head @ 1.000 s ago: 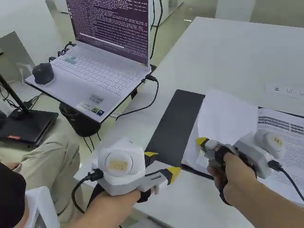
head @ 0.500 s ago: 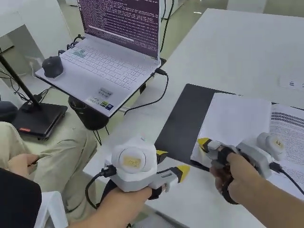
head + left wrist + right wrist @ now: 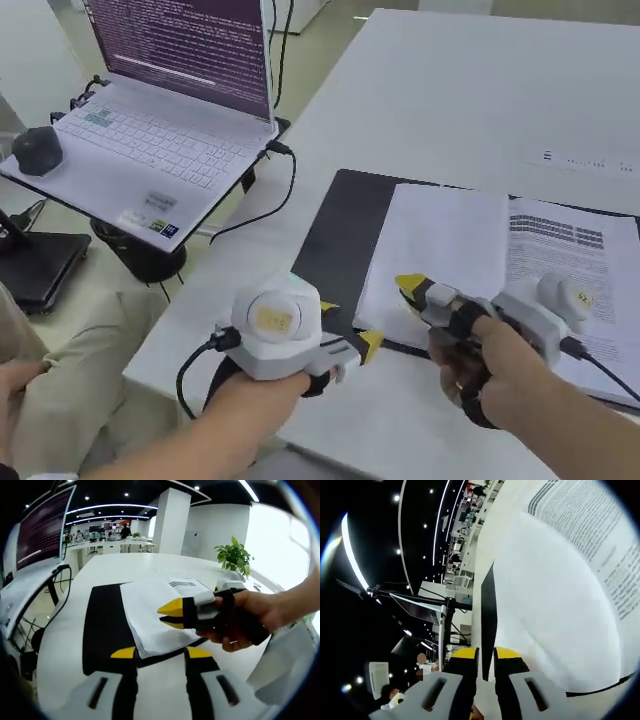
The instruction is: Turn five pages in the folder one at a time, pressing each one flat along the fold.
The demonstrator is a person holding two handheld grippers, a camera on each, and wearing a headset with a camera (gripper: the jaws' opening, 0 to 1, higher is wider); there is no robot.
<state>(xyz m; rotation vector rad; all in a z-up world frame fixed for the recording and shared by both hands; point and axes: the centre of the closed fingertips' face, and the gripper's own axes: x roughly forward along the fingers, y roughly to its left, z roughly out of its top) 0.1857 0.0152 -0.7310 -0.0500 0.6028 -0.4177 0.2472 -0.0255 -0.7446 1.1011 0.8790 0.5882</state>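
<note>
lying open on the white table point(image 3: 470, 90), the folder point(image 3: 340, 240) shows a blank left page point(image 3: 440, 240); the right gripper point(image 3: 408, 288), jaws a narrow gap apart, sits at that page's near edge, the left gripper point(image 3: 348, 327) gapes wide beside it

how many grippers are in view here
2: the left gripper by the folder's black cover near the table edge, the right gripper over the lower corner of the blank page.

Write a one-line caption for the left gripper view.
Right gripper at the white page in the black folder, seen beyond the open left gripper.
</note>
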